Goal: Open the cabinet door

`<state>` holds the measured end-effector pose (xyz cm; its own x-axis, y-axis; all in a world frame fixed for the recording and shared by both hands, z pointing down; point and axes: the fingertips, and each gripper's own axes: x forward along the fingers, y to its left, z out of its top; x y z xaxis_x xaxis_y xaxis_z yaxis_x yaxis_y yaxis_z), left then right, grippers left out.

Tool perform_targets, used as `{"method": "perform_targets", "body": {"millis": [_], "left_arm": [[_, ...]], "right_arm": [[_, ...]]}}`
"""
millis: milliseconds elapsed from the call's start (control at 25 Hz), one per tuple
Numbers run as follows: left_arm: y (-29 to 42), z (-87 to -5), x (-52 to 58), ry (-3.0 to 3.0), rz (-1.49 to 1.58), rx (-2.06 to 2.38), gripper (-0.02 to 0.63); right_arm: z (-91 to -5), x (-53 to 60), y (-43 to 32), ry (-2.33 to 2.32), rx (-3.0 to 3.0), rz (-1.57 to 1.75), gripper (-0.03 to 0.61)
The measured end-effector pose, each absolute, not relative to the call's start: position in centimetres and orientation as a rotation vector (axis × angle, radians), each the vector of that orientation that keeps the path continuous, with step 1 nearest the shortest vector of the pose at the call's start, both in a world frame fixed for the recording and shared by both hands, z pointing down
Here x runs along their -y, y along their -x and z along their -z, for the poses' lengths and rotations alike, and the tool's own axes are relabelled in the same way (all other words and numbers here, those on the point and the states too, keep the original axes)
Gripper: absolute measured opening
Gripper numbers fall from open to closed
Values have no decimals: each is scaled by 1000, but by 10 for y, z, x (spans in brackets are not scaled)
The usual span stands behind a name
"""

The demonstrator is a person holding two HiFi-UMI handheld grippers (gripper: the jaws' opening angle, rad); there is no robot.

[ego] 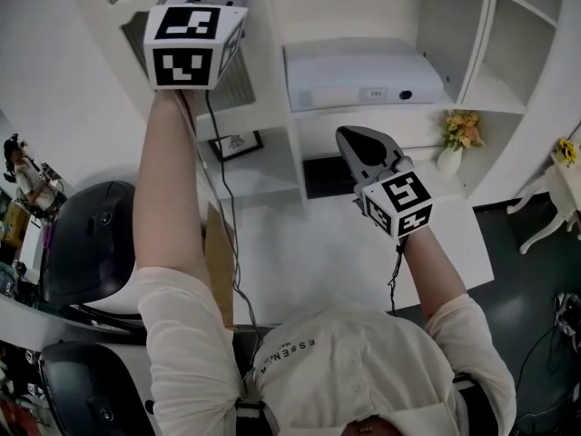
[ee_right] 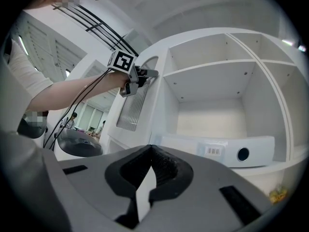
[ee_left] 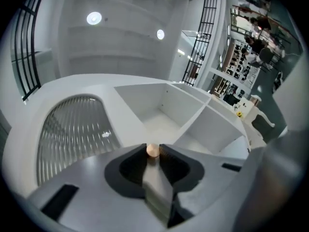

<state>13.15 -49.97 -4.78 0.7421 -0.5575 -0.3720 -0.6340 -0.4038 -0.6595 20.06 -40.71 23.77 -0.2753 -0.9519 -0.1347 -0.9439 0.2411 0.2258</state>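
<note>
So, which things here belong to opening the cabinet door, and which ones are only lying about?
For the job: cabinet door; its knob; left hand-held gripper, shut on the knob.

Lying about: white device; flower vase; picture frame; black chairs; right hand-held gripper, shut and empty.

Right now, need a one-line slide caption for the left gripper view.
Left gripper clamped on the small round tan knob of the white ribbed-glass cabinet door, open white shelves alongside.

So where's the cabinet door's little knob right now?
In the left gripper view, the round knob sits pinched between the left gripper's jaw tips, right of the ribbed door panel.
</note>
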Motion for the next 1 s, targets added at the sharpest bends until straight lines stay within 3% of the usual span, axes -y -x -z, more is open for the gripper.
{"method": "perform_targets", "body": {"millis": [1000], "left_arm": [[-77,48,419,2234,-242,-666,74]], "right_arm": [[-242,371,-150,-1907,2407,417,15]]}}
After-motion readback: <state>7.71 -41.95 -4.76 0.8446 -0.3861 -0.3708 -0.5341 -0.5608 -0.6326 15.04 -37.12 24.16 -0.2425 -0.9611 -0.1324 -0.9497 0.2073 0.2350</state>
